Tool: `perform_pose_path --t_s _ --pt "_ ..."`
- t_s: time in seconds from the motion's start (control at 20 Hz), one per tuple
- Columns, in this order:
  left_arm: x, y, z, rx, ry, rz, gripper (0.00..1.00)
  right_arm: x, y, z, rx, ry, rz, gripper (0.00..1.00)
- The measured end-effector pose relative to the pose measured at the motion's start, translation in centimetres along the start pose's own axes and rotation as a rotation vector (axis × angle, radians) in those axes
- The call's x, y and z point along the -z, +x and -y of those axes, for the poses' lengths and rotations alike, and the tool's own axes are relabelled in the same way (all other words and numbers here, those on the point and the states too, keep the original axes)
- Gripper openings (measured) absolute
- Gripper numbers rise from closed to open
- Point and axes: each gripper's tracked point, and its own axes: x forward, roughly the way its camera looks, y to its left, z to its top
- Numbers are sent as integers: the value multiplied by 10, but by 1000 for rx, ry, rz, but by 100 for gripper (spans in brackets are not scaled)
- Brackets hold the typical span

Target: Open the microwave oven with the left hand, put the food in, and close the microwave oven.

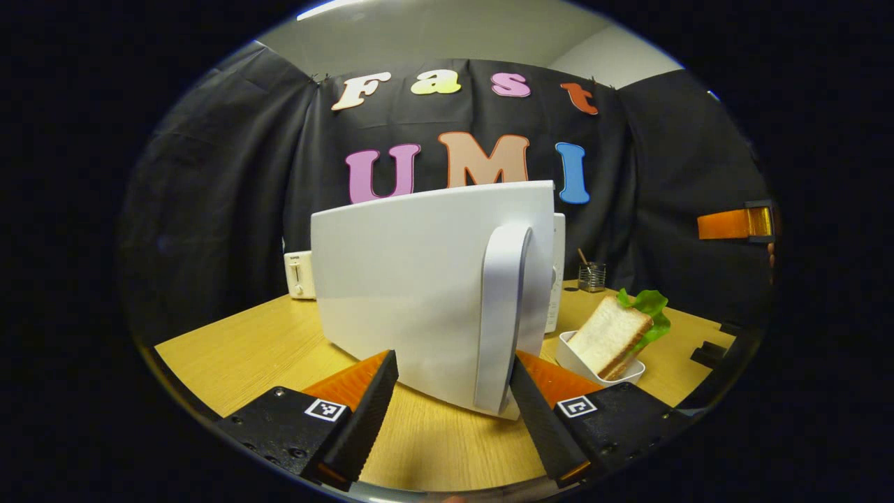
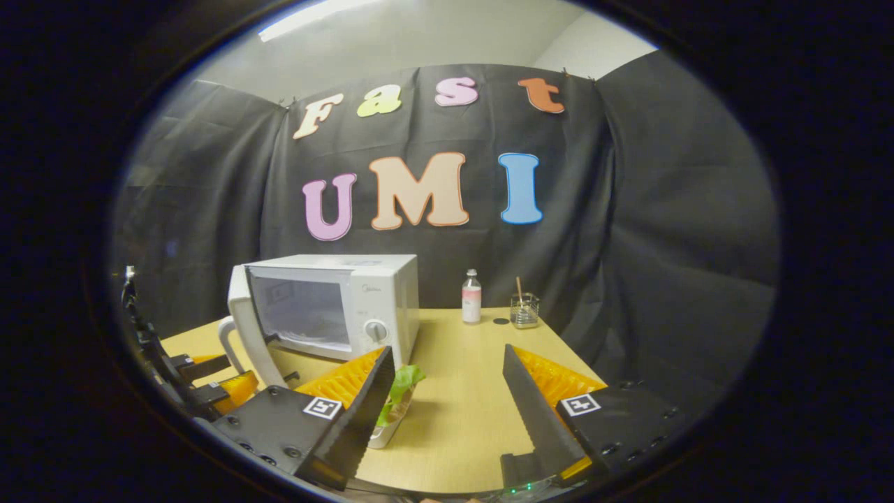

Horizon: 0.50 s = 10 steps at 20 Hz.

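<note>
Left gripper view: left tool (image 1: 454,381) open around microwave door handle (image 1: 504,314)

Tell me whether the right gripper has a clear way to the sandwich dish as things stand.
Probably yes. The right gripper is open, and the sandwich in its white dish sits on the table just ahead beside one finger, with nothing between. The part-open microwave door stands farther back.
</note>
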Motion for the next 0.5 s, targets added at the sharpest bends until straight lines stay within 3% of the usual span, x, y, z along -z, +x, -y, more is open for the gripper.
perform_pose_path --t_s 0.1,0.2,0.5 --pt "3 -14 -14 -35 -13 -15 94 3 0 -8 -11 18 -4 97" --pt "4 -29 -30 -68 -29 -27 94 9 1 -16 -26 33 -19 92" --pt "4 -77 -94 -171 -100 -46 95 41 5 -33 -63 20 -114 92"
